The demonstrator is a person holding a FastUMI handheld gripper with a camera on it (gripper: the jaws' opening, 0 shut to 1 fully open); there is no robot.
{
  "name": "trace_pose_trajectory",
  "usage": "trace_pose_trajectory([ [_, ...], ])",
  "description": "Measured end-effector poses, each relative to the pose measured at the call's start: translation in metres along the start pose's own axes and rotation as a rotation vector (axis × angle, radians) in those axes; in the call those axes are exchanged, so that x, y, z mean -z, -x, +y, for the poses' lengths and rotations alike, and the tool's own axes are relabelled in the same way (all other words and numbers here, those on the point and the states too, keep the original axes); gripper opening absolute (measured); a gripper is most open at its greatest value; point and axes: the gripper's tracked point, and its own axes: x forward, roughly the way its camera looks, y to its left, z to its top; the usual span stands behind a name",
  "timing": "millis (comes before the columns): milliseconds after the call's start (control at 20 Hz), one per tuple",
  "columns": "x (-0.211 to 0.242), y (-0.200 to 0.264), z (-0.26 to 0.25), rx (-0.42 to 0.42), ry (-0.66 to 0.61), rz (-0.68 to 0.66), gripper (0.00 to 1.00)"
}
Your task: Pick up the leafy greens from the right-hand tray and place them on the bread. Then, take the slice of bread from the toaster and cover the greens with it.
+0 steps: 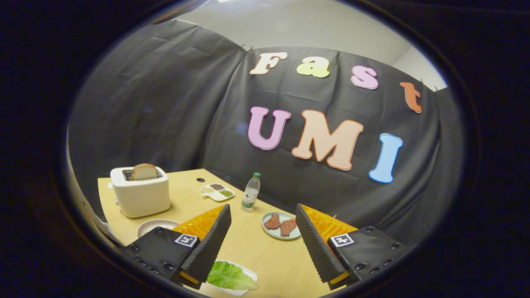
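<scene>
My gripper is wide open, holding nothing. The lettuce leaf sits on its white tray below and just inside my left finger, nearer it than the right, long axis running roughly across the gap. I judge I need to tip down and shift slightly left to centre it. Bread slice stands upright in the toaster, well beyond the left finger.
</scene>
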Motion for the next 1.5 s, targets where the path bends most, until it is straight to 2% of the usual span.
trace_pose_trajectory([
  [950, 0.146, -0.028, 0.037, -0.357, 0.118, 0.316, 0.99],
  [1500, 0.234, -0.027, 0.064, -0.532, 0.162, 0.524, 0.99],
])
